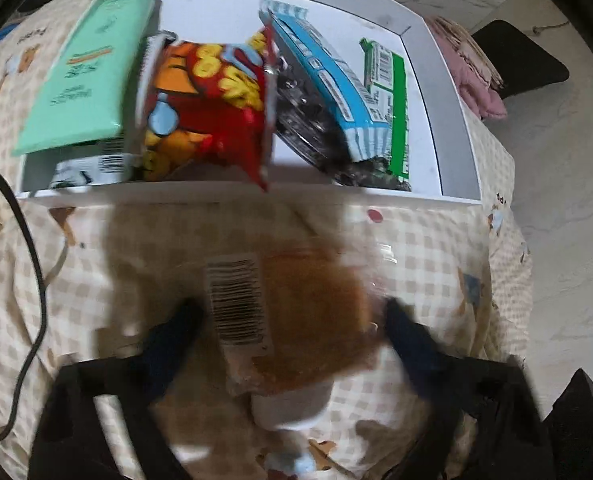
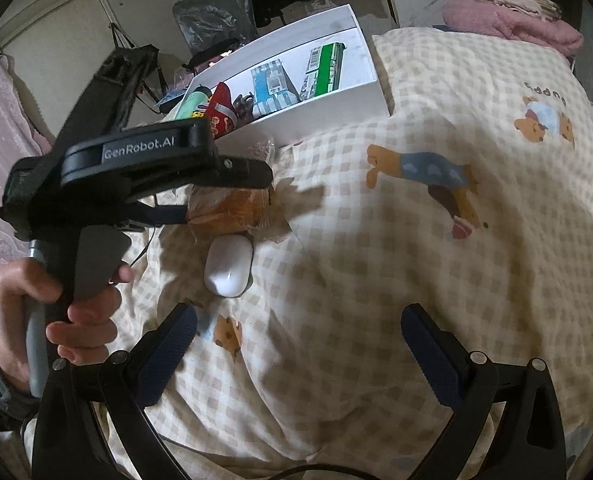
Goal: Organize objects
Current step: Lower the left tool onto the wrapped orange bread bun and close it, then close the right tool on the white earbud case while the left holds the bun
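Blurred left gripper (image 1: 290, 320) astride half-hidden bread packet (image 1: 296, 312)

One white box (image 1: 452, 120) holding one green tube (image 1: 92, 64), one red snack bag (image 1: 208, 104), one blue packet (image 1: 328, 80), one green packet (image 1: 392, 96). On the cloth: one wrapped bread (image 1: 312, 312), one white mouse (image 2: 229, 266). Two grippers (image 1: 292, 332) (image 2: 296, 344).

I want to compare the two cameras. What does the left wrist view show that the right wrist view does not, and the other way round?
Only the left wrist view: the barcode on the wrapped bread, which lies between the left gripper's fingers, and a black cable.

Only the right wrist view: the left gripper's body from outside, the hand holding it, and the open, empty right gripper.

Both: the white box with the green tube and snack packs, the bread, the white mouse, and the checked cloth.
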`<state>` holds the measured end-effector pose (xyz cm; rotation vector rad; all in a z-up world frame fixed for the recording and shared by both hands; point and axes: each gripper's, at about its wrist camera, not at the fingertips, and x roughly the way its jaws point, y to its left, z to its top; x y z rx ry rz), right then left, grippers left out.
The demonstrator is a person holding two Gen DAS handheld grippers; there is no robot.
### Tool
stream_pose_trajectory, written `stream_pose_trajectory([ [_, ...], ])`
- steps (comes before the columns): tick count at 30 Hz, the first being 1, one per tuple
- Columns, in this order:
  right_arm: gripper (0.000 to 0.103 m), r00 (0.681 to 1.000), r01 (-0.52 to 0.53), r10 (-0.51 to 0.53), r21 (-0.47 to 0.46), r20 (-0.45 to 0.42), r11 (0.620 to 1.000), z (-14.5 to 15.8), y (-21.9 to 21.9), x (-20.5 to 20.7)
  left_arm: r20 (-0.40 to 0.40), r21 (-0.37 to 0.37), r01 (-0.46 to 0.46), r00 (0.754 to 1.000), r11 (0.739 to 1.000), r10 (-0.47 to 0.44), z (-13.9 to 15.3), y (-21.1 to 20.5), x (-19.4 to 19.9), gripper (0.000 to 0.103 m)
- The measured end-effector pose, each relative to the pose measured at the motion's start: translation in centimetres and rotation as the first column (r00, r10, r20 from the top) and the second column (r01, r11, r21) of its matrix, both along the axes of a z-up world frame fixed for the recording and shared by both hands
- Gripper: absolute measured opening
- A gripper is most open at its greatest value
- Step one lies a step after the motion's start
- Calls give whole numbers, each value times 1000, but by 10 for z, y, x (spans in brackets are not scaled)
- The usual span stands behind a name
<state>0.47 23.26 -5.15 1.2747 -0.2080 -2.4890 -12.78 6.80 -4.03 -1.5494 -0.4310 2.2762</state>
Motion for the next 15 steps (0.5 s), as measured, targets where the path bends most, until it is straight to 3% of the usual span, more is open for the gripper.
stream_pose_trajectory([
  [8,102,1000,-7,7,-4,11,1000,0,1,-2,-108,-17,82,991,996,-83,41,-28,43,72],
  [13,103,1000,-9,9,-2,15,1000,-1,-2,-4,-174,-109,67,981,992,-85,47,-46,68,72],
  [15,103,1000,-9,9,0,13,1000,-1,-2,-2,-129,-174,77,986,982,-101,35,-43,73,72],
])
